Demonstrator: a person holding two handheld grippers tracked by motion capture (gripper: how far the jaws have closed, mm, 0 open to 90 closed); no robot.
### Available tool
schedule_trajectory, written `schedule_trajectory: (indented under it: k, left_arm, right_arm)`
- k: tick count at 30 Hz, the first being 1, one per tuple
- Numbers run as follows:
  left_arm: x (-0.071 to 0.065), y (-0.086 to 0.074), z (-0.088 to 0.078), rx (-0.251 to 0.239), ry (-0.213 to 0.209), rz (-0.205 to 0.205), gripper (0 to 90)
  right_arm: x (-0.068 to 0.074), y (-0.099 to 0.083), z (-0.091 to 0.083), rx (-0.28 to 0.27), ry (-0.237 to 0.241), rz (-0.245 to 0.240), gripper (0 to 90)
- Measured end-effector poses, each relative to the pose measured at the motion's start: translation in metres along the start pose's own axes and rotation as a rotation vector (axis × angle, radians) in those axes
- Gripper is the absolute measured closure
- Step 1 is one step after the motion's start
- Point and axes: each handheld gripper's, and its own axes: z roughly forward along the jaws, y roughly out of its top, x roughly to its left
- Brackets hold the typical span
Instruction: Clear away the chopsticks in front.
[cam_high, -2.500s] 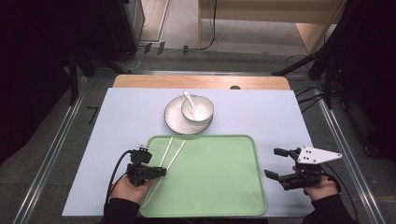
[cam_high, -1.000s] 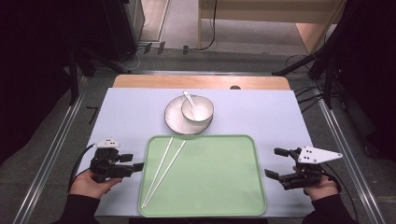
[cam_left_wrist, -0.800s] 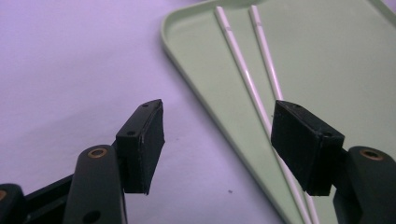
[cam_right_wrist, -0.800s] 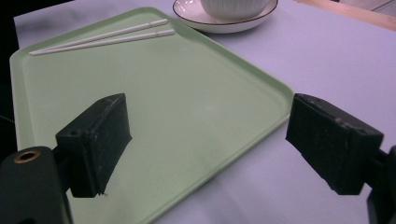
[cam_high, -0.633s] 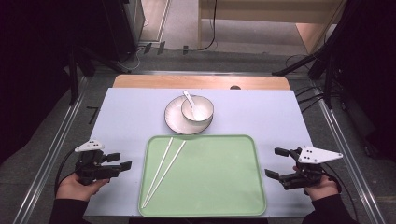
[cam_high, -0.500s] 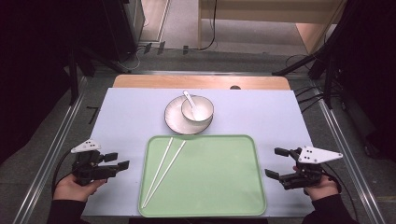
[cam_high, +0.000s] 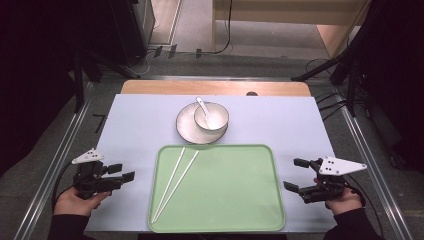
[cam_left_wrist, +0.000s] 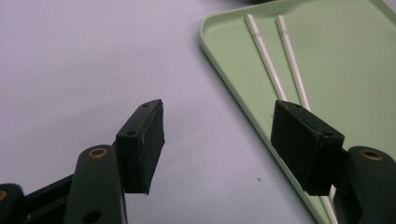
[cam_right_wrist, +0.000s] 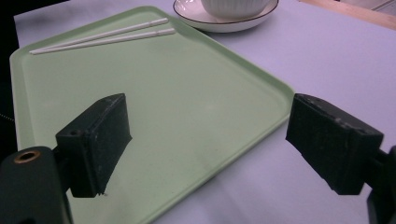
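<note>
Now we hover with both grippers empty: left gripper fingers half open beside the tray, right gripper fingers wide apart at its far edge. On the tray's left part lie the chopsticks, likely light, stiff and slick; we'd pinch them mid-length, both together, so neither rolls away.

No text, label, brand, number or sign can be read anywhere in these views: the tray, the chopsticks, the bowl, the plate and the tabletop all bear no legible markings.
</note>
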Motion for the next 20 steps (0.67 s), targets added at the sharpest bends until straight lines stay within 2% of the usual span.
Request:
schedule_trajectory:
  k: [4, 9, 20]
  left_arm:
    - [-0.0005, 0.0000, 0.0011, 0.007, -0.001, 0.000, 35.2]
    - [-0.0006, -0.0003, 0.0054, 0.037, 0.018, -0.009, 35.2]
    - [-0.0005, 0.0000, 0.0068, 0.032, 0.019, -0.009, 33.3]
  right_arm:
    - [0.0001, 0.0000, 0.0003, 0.000, 0.001, -0.002, 14.1]
    - [0.0000, 0.0000, 0.0003, 0.001, 0.001, -0.002, 14.1]
    - [-0.0004, 0.0001, 0.0006, 0.004, 0.003, -0.004, 14.1]
